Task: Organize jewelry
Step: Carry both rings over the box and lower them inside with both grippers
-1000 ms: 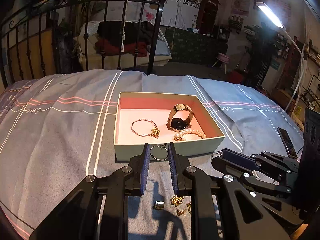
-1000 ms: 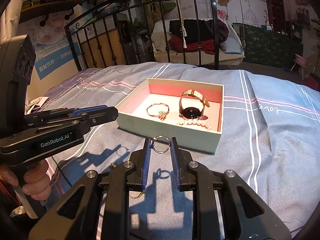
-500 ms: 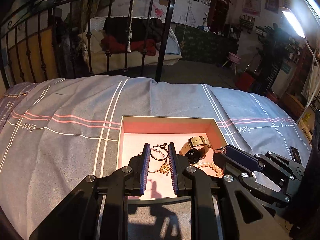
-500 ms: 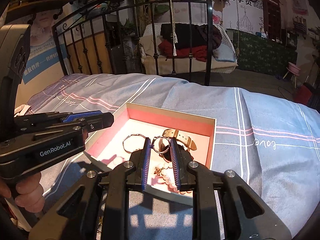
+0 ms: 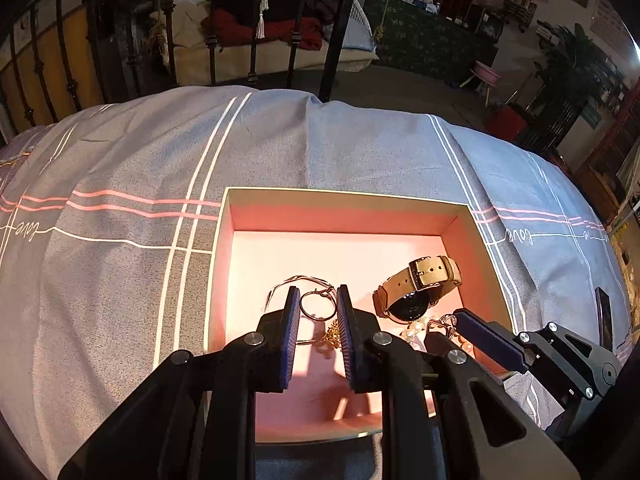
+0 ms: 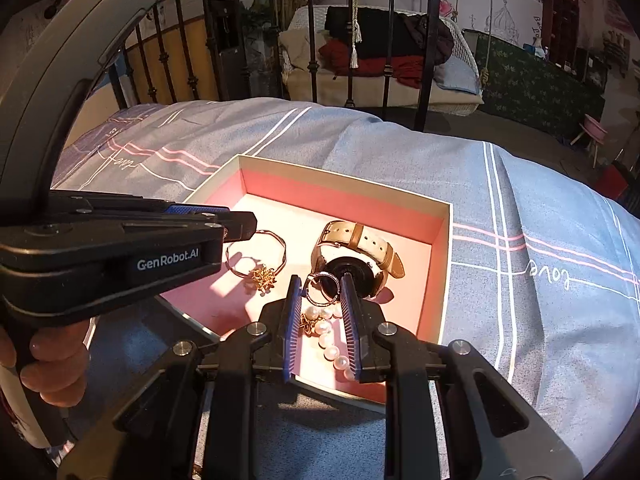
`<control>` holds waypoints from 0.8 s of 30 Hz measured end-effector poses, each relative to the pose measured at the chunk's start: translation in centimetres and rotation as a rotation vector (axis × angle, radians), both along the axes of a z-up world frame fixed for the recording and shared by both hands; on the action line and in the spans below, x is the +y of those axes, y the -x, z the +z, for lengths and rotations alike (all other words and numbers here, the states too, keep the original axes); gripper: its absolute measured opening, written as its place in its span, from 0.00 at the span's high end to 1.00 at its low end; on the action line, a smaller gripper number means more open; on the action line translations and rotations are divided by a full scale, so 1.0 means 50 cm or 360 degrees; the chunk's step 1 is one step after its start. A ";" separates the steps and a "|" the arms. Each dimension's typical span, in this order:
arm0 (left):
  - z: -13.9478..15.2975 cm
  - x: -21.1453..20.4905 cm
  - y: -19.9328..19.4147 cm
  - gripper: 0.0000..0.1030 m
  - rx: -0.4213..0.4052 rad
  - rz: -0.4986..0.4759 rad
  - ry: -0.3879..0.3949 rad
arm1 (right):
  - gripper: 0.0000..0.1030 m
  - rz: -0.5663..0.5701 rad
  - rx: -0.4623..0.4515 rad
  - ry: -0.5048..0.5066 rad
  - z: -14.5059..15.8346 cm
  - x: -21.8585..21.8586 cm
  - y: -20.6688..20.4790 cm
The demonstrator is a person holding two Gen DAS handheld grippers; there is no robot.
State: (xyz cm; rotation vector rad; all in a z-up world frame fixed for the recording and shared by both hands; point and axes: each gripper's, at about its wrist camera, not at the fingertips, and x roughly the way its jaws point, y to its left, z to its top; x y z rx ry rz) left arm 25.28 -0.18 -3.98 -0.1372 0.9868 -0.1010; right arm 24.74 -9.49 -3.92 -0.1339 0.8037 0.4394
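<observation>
Left gripper [image 5: 318, 300]: its 2 blue-padded fingers are pinching a thin hoop earring [image 5: 317, 306] by its 2 sides; the hoop stands upright between the tips, over the inside of the box.
Right gripper [image 6: 320, 289]: its 2 fingers are pinching a second hoop earring [image 6: 323, 290], darker and with a beaded edge, also held at the tips and over the box.
Box [image 5: 344, 194]: open cardboard box, pale outside and pink inside, lying on the bedspread; both pairs of fingers reach over its near wall.
Bangle [image 6: 256, 254]: thin metal bangle on the box floor, just beyond and below the left fingertips; a small gold charm [image 6: 264, 277] lies at its near side.
Wristwatch [image 6: 352, 258]: dark round face with beige leather strap, on the box floor just beyond the right fingertips, to the right of the left fingers.
Pearl bracelet [image 6: 330, 340]: string of white pearls on the box floor, seen under and between the 2 right fingers.
Bedspread [image 5: 120, 240]: grey-blue cloth with white and pink stripes, around the box on all sides.
Hand [image 6: 52, 364]: a person's hand grasps the handle of the left gripper, far left of the right fingers.
Bed frame [image 6: 432, 40]: black iron bars, far beyond the fingertips.
</observation>
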 end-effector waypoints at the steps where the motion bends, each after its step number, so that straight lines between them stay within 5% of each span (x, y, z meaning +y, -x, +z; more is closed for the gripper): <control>1: -0.004 -0.001 -0.002 0.82 0.0015 -0.0001 -0.0004 | 0.80 0.0004 0.0005 0.0004 -0.001 0.000 0.000; 12: -0.018 -0.009 -0.009 0.81 0.0044 -0.0027 -0.0045 | 0.80 0.0028 0.0025 0.0084 -0.016 0.018 -0.005; 16: -0.020 -0.008 -0.013 0.74 0.0054 -0.0008 -0.0051 | 0.80 0.0036 0.0031 0.0104 -0.019 0.023 -0.005; 19: -0.014 -0.005 -0.009 0.59 0.0034 0.0005 -0.0060 | 0.79 0.0043 0.0022 0.0109 -0.014 0.026 0.001; 24: 0.005 0.005 0.007 0.44 -0.0024 0.0018 -0.0032 | 0.36 0.0031 -0.0043 0.0113 0.002 0.024 0.021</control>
